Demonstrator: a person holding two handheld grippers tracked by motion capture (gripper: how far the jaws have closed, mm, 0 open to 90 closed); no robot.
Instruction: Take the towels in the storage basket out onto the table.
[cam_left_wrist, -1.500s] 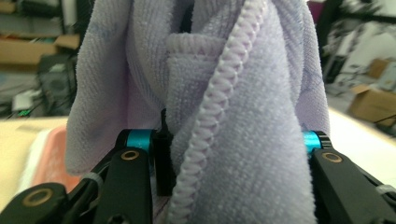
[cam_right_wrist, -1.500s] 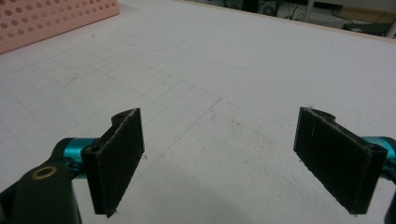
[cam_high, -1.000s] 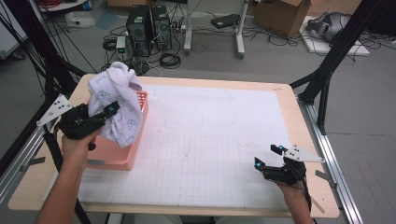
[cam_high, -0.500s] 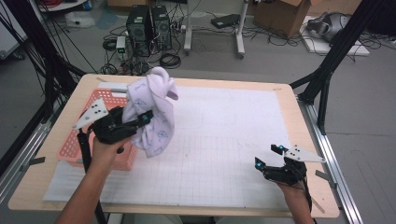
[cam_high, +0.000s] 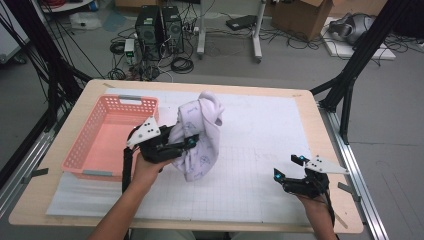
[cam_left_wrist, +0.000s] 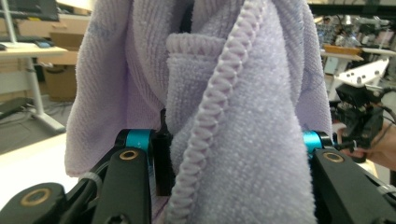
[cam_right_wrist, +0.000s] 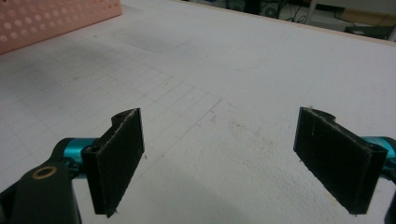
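A bunched lavender towel (cam_high: 201, 134) hangs above the white grid mat, just right of the pink basket (cam_high: 119, 101). My left gripper (cam_high: 187, 145) is shut on it, pointing right. In the left gripper view the towel (cam_left_wrist: 243, 116) packs the space between the two jaws, its stitched hem running down the middle. My right gripper (cam_high: 289, 168) rests near the table's front right corner, open, and it appears far off in the left gripper view (cam_left_wrist: 357, 107). The right gripper view has its jaws (cam_right_wrist: 219, 158) wide apart over bare mat, with a corner of the basket (cam_right_wrist: 46, 18) at top left.
The white grid mat (cam_high: 260, 135) covers most of the wooden table (cam_high: 320, 125). The basket looks empty inside. Black frame legs (cam_high: 350, 75) stand at the table's right and left. Computers (cam_high: 160, 30), cables and a cardboard box (cam_high: 300, 15) lie on the floor beyond.
My left gripper has carried the towel rightward from above the basket to over the mat, and a little lower. The right gripper has stayed put.
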